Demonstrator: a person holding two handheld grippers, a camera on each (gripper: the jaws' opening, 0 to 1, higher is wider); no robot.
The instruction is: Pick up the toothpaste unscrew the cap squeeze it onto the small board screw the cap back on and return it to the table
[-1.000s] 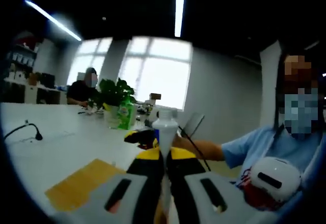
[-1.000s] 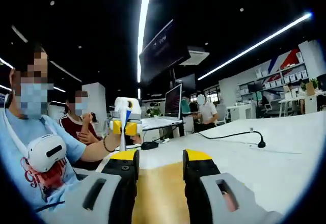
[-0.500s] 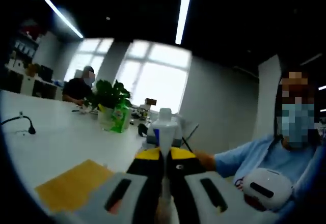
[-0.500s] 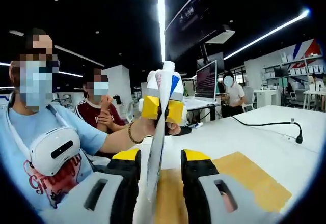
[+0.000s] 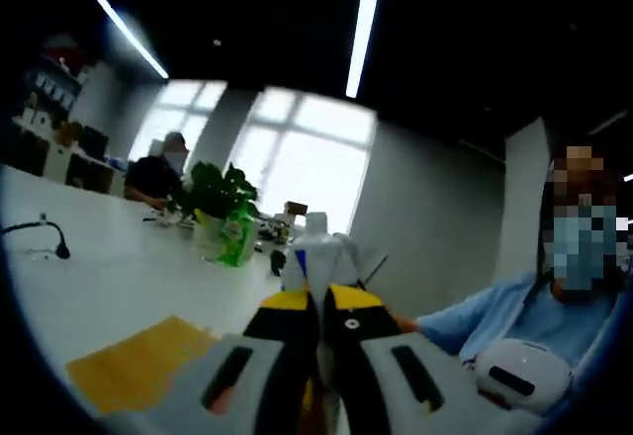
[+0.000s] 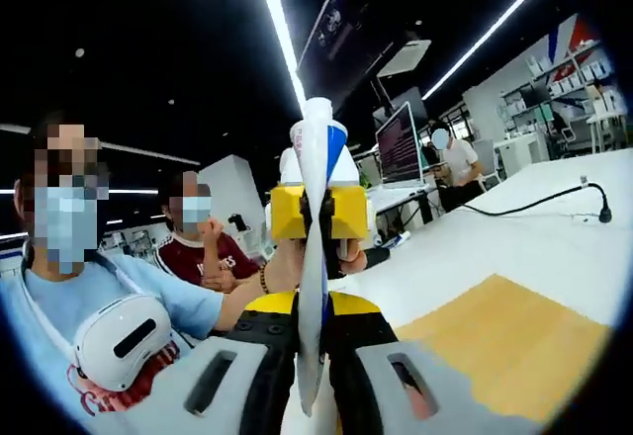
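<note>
Toothpaste tube is held upright in the air above the white table, pinched from both ends of its length. In the right gripper view, the right gripper is seen closed on the tube's lower flat body, its yellow-tipped jaws pressed against it on either side. Higher on the tube, just under the white-and-blue shoulder, the left gripper is seen from the front, its yellow pads clamped on the tube. In the left gripper view, the left gripper is shown shut on the toothpaste tube, whose white cap stands above the jaw tips. A small wooden board lies on the table below and to the right of the tube in the right gripper view; the same board is seen to the tube's lower left in the left gripper view. Beyond the tube a potted plant and a green bottle stand on the table.
</note>
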